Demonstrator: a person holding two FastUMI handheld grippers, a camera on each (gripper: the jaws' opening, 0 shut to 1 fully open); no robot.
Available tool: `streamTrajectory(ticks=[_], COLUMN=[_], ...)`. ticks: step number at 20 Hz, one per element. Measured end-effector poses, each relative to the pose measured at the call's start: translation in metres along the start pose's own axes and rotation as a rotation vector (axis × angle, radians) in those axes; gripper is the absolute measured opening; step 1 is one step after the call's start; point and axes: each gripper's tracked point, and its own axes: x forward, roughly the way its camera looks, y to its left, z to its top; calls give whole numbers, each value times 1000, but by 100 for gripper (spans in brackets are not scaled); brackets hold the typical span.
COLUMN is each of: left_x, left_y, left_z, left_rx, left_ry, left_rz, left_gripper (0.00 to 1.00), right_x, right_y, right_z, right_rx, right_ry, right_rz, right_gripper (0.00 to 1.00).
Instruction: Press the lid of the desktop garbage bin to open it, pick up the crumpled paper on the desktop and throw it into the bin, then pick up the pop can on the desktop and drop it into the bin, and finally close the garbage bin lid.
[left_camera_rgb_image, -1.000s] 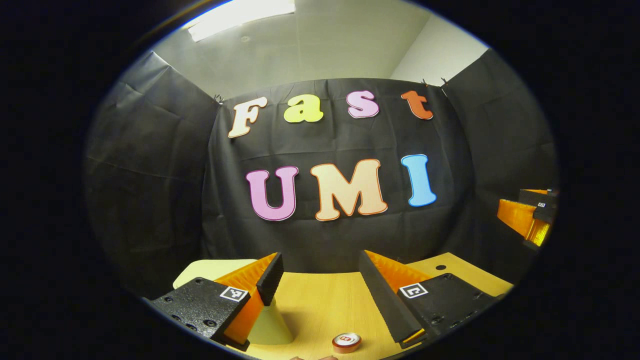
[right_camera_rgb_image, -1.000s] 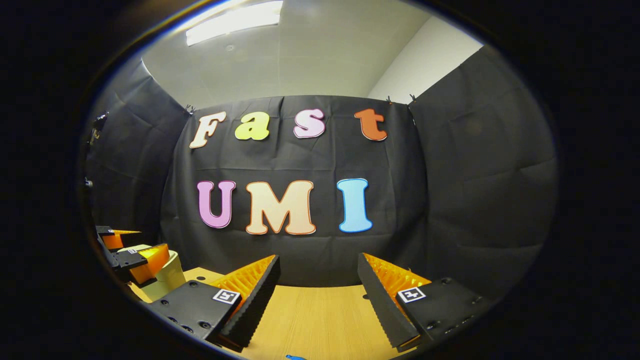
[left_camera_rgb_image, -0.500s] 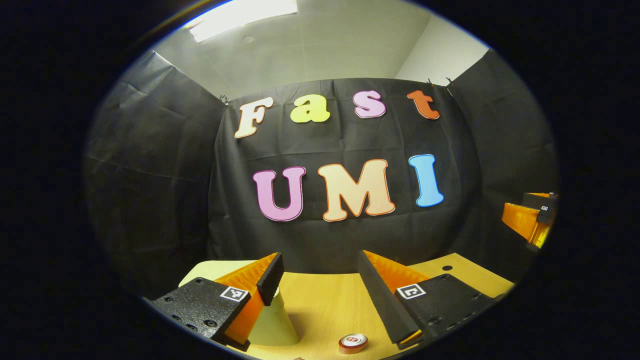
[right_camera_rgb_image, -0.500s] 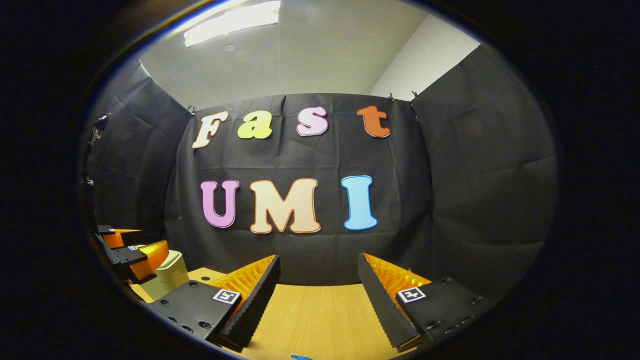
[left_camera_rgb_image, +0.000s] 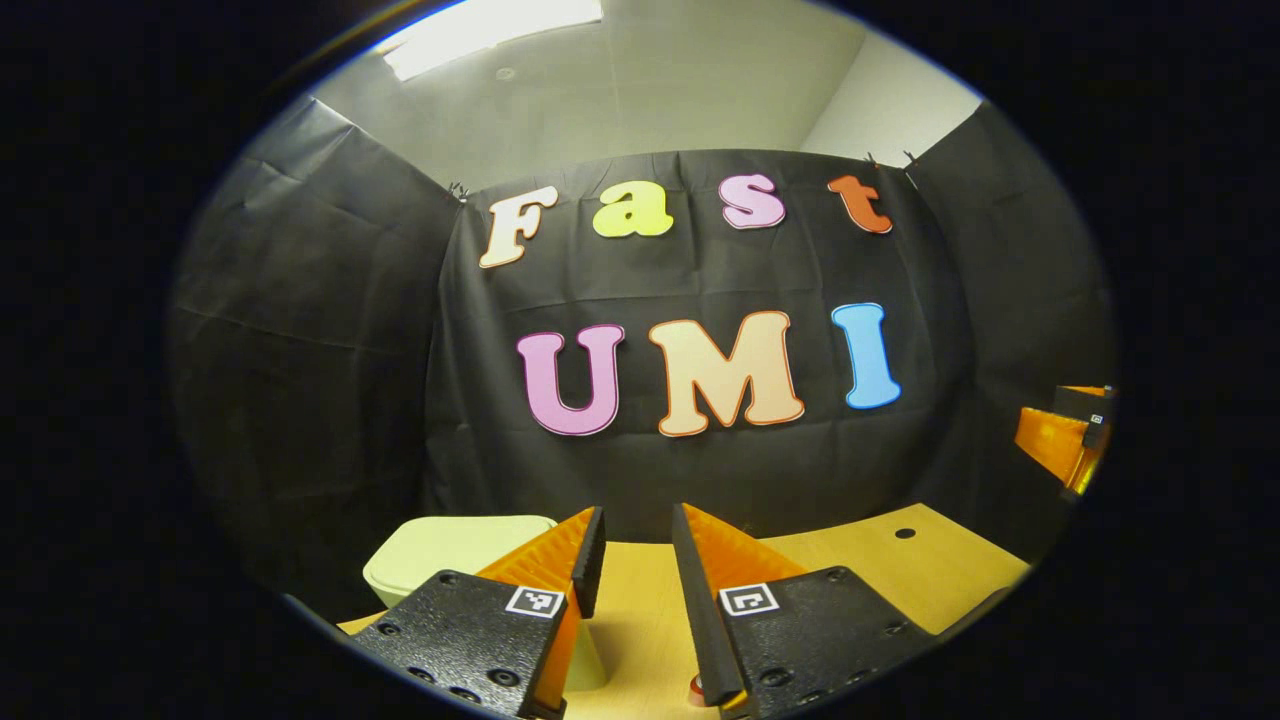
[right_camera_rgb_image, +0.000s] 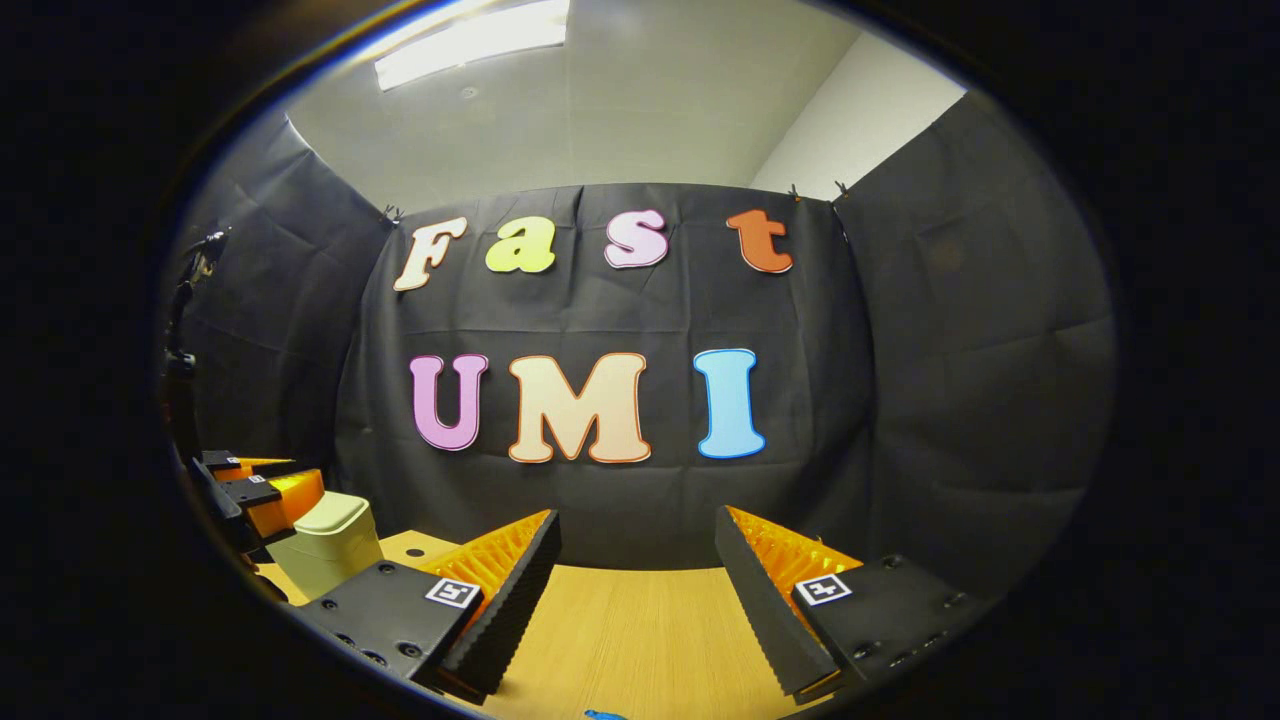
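The left gripper (left_camera_rgb_image: 634, 530) hangs low over the surface (left_camera_rgb_image: 880, 560) with its jaws drawn in to a narrow gap and nothing between them, so it grasps nothing; bare wood shows through the slot. Just past its left finger stands the bin (left_camera_rgb_image: 450, 555), pale and lid down, its flat top level with the fingertips and its body partly hidden behind that finger. At the foot of the right finger a sliver of the can (left_camera_rgb_image: 694, 691) peeks out at the bottom edge, too cut off to say how it lies. Far off to the right, the other gripper juts in above the surface's end.

In the right gripper view, the right gripper (right_camera_rgb_image: 637, 530) is held above the surface (right_camera_rgb_image: 640, 620) with its jaws spread wide and empty. Away to its left the bin (right_camera_rgb_image: 325, 545) sits near the surface's far corner, lid closed, and the left gripper (right_camera_rgb_image: 262, 483) hovers right at the bin's upper left side; whether they touch I cannot tell. A small blue scrap (right_camera_rgb_image: 600, 714) lies at the very bottom edge, too little of it showing to name.
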Motion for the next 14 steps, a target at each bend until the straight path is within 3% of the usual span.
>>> streamTrajectory(ticks=[1,4,5,14], left_x=[0,2,3,17], left_y=[4,11,15,78], left_z=[0,-5,-7,-36], left_rx=[7,3,0,2], left_ry=[1,13,20,72], left_rz=[14,31,40,158], left_gripper=[39,6,0,0], right_x=[0,2,3,6], right_y=[1,6,8,26], right_z=[-1,-2,-2,-14], right_rx=[1,0,-1,-12], right_ry=[0,2,4,37], right_rz=[2,9,13,25], right_gripper=[98,98,98,98])
